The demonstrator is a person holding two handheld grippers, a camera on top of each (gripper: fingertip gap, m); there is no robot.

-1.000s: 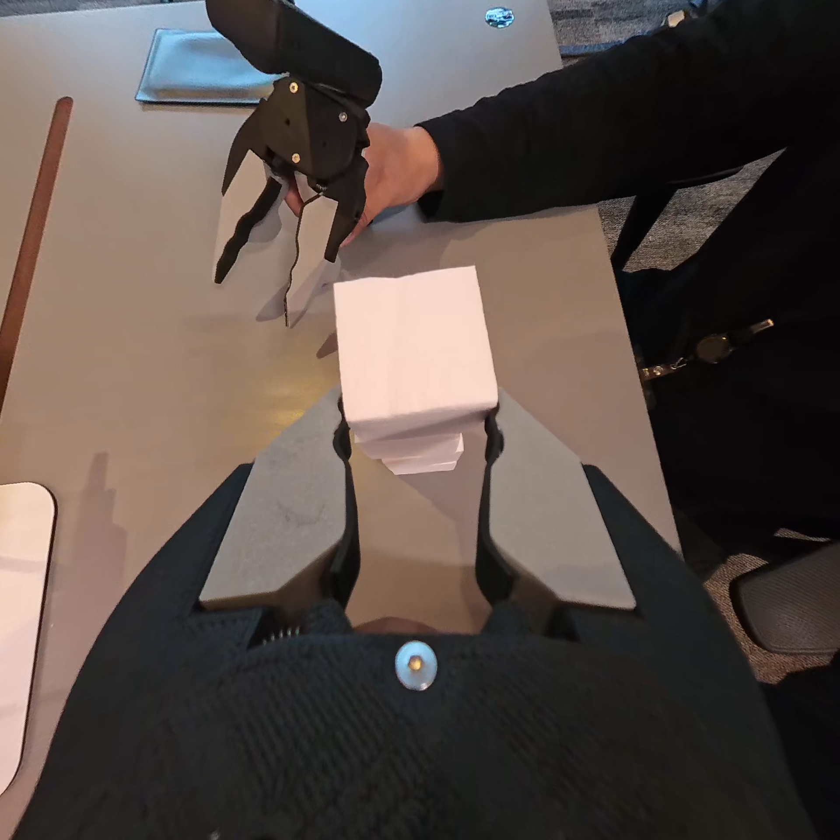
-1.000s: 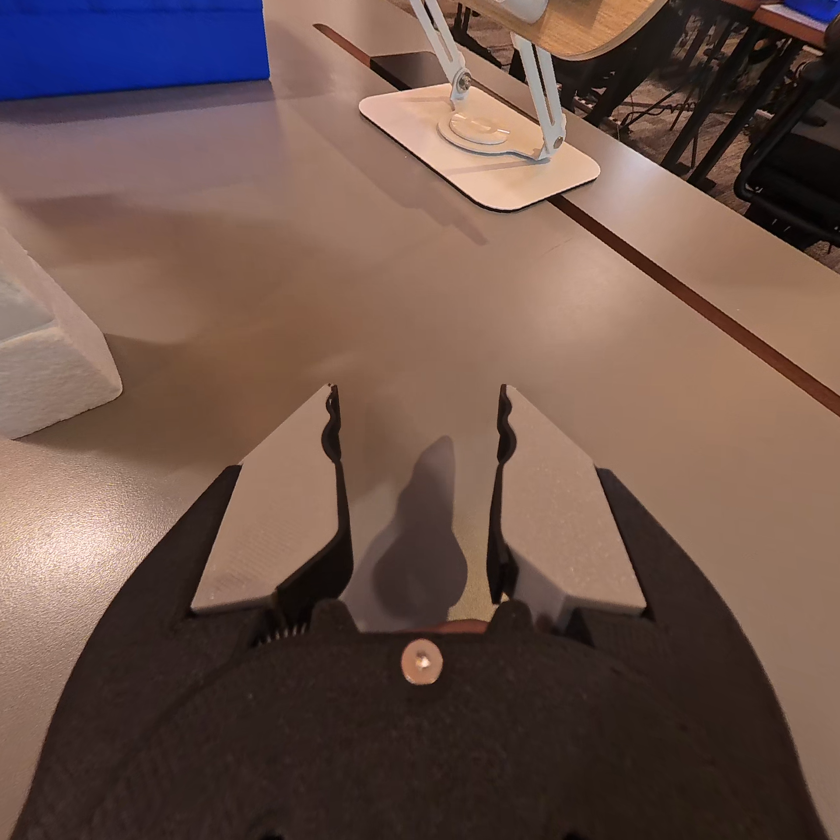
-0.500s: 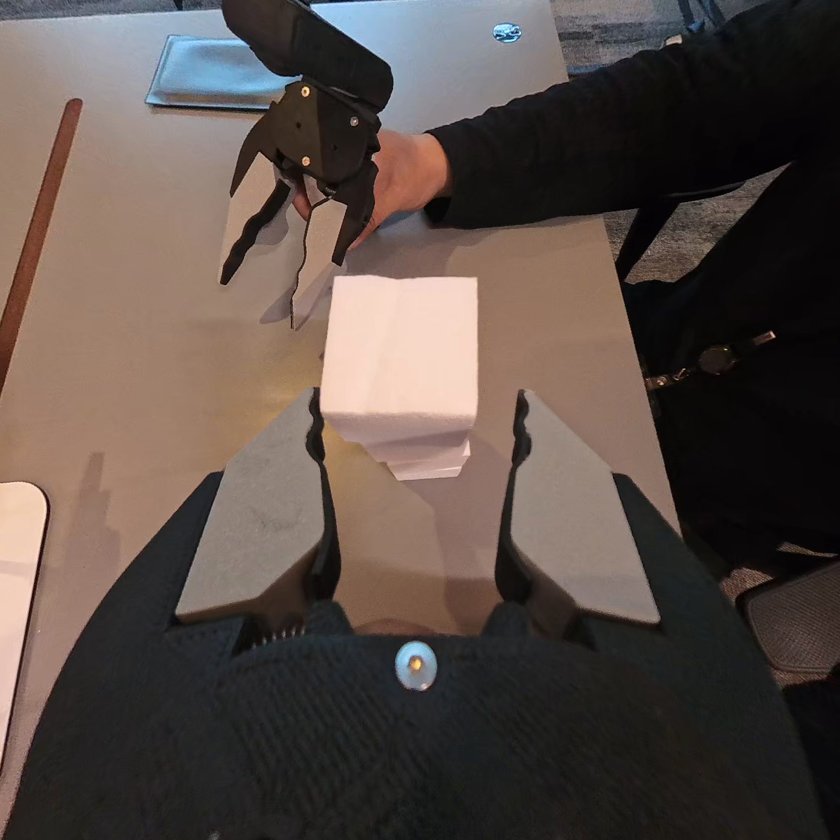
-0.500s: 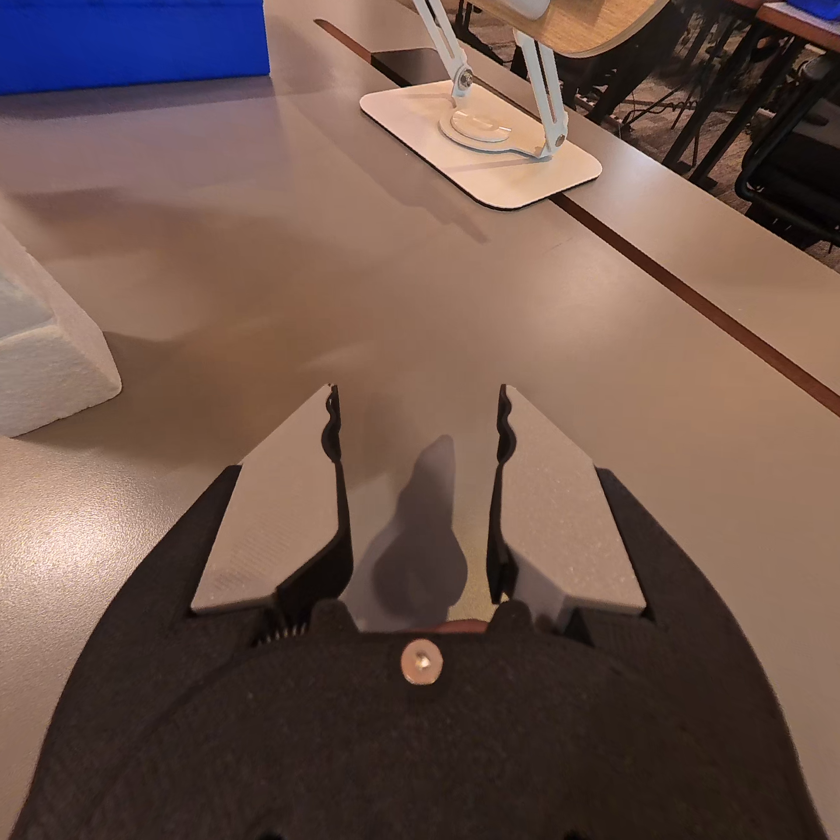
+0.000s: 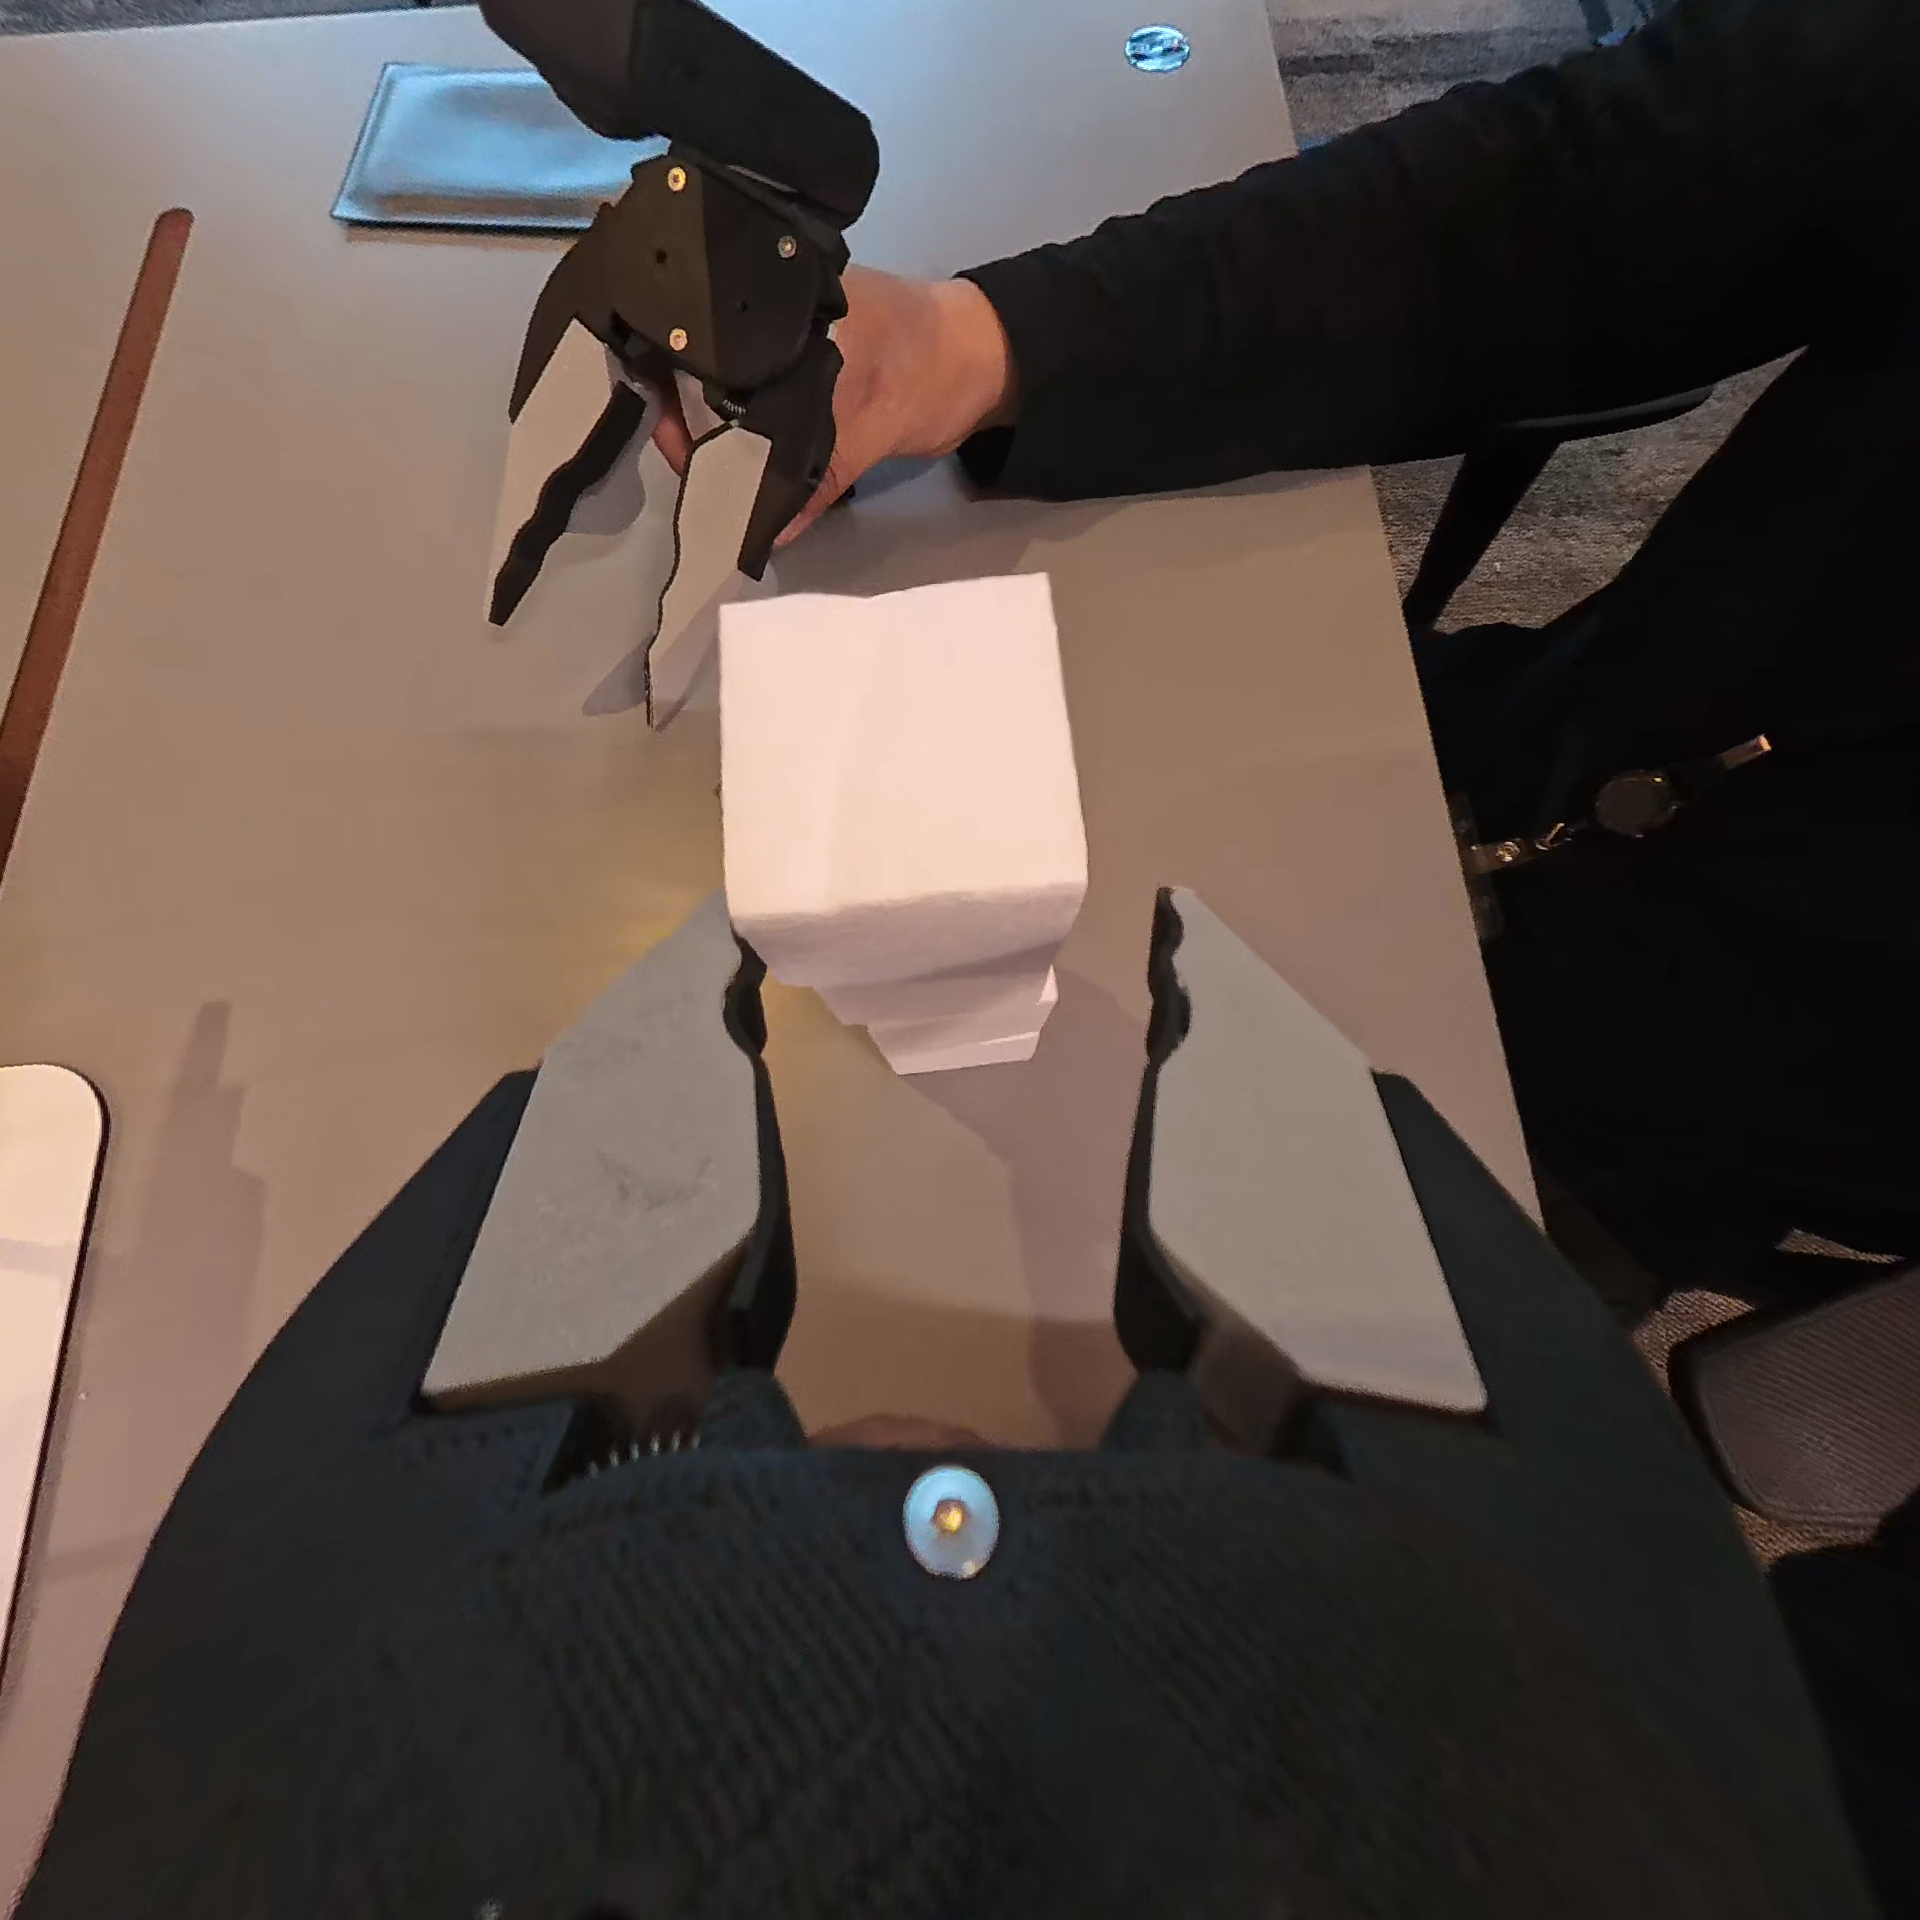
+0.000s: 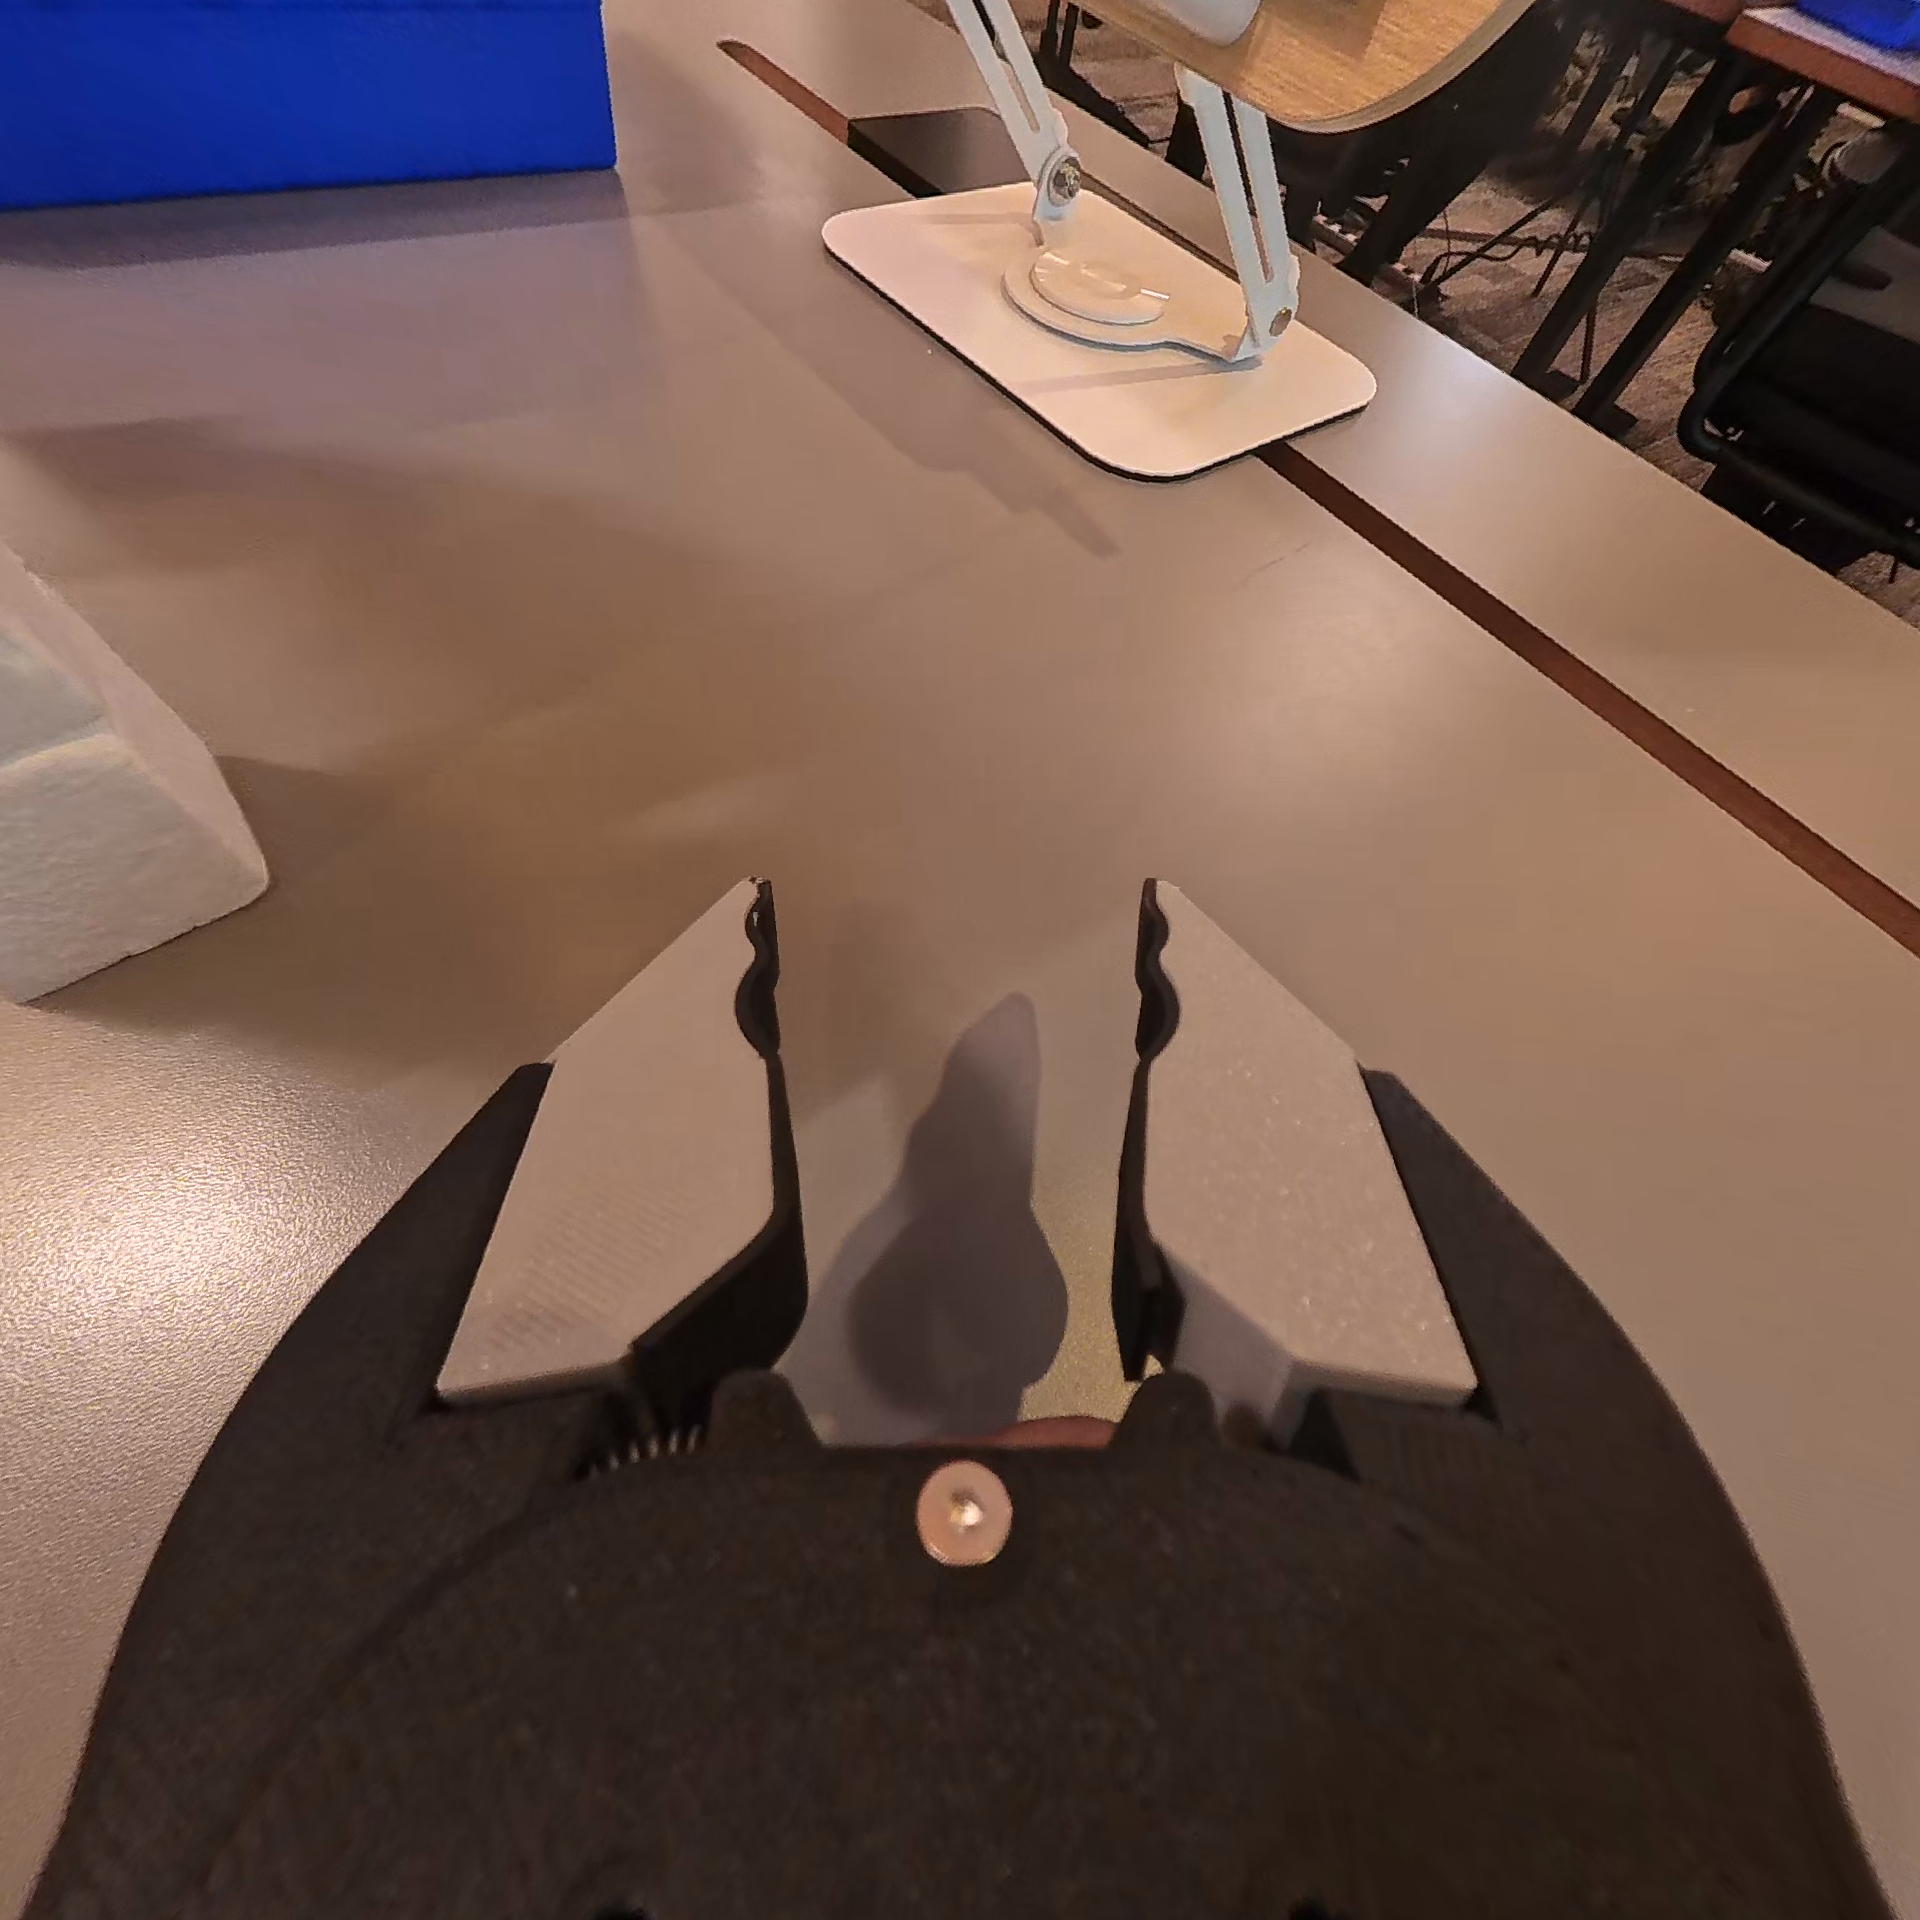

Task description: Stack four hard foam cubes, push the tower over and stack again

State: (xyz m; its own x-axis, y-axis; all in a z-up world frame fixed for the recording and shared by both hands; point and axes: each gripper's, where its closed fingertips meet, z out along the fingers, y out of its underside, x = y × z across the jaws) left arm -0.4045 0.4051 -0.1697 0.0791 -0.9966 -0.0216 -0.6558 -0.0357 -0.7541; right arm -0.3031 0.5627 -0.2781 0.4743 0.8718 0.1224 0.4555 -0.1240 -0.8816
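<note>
A tower of white foam cubes [image 5: 894, 748] stands on the grey table [image 5: 312, 831], seen from above; the lower cubes [image 5: 956, 1029] peek out under the top one, a little offset. My left gripper [image 5: 954, 920] is open and empty, above and just behind the tower top, its left fingertip [image 5: 743, 935] near the top cube's corner. My right gripper [image 5: 582, 665] hangs open and empty beyond the tower on its left. In the right wrist view it [image 6: 956, 894] is open over bare table, with a foam cube [image 6: 94, 873] at the left edge.
A person's sleeve and hand [image 5: 1351, 312] reach in from the right, holding the right gripper. A white stand base [image 6: 1101, 332], a blue box [image 6: 301, 94] and a dark pad [image 5: 478, 145] sit farther off. The table's edge [image 5: 1455, 935] runs close to the tower's right.
My left gripper, shut on the top cube a second ago, has opened and let it go on the tower, then drawn back slightly. The right gripper has barely moved.
</note>
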